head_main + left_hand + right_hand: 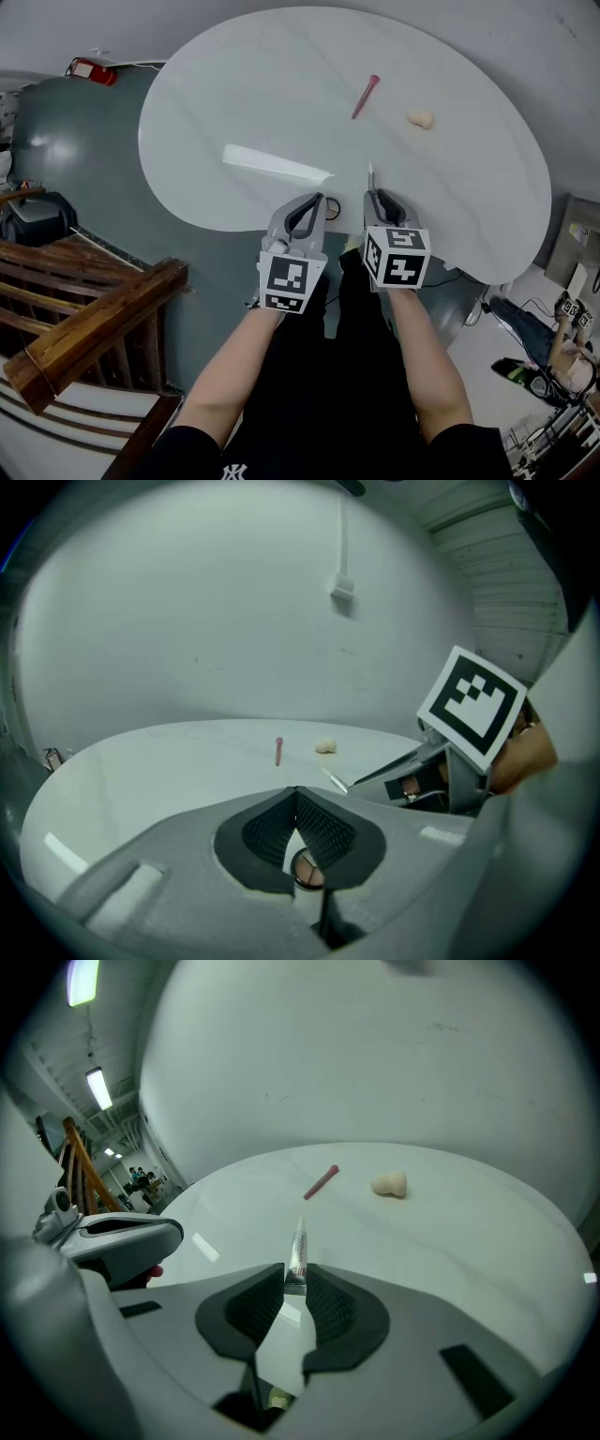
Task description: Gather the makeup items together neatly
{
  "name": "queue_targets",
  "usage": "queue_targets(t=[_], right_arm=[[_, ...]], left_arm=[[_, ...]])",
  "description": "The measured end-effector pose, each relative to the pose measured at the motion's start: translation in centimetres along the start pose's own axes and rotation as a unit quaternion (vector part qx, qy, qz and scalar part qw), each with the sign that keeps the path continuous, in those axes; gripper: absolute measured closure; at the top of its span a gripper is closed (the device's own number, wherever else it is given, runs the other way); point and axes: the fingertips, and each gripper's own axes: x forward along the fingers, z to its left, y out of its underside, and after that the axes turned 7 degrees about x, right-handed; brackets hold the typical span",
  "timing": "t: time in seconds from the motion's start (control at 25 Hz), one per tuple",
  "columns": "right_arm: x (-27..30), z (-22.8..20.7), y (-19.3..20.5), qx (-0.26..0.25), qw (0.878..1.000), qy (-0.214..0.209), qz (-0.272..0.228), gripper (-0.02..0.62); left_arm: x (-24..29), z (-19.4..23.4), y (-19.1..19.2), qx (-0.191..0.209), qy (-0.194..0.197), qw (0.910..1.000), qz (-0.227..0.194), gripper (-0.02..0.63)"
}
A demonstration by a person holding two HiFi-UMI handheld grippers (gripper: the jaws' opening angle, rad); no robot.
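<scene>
Pinching a small white tube by its flat tail in the right gripper, nozzle aimed ahead over the table, with the left gripper pressed together just beside. Farther on, nearly straight ahead of the right gripper: a pink stick slanting away, then a beige sponge to its right.

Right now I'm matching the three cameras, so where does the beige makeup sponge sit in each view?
Head view: beige sponge, upper right.
Left gripper view: beige sponge, just right of centre.
Right gripper view: beige sponge, right of centre, mid-height.
Shared landmark: pink stick, just left of it everywhere.
</scene>
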Motion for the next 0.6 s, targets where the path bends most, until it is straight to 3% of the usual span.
queue_targets(t=[0.6], right_arm=[[0.6,2.5,6.2,0.021,0.999,-0.019,0.027,0.512]], left_arm=[[-1.6,-1.0,1.8,0.005,0.007,0.9999,0.007,0.597]])
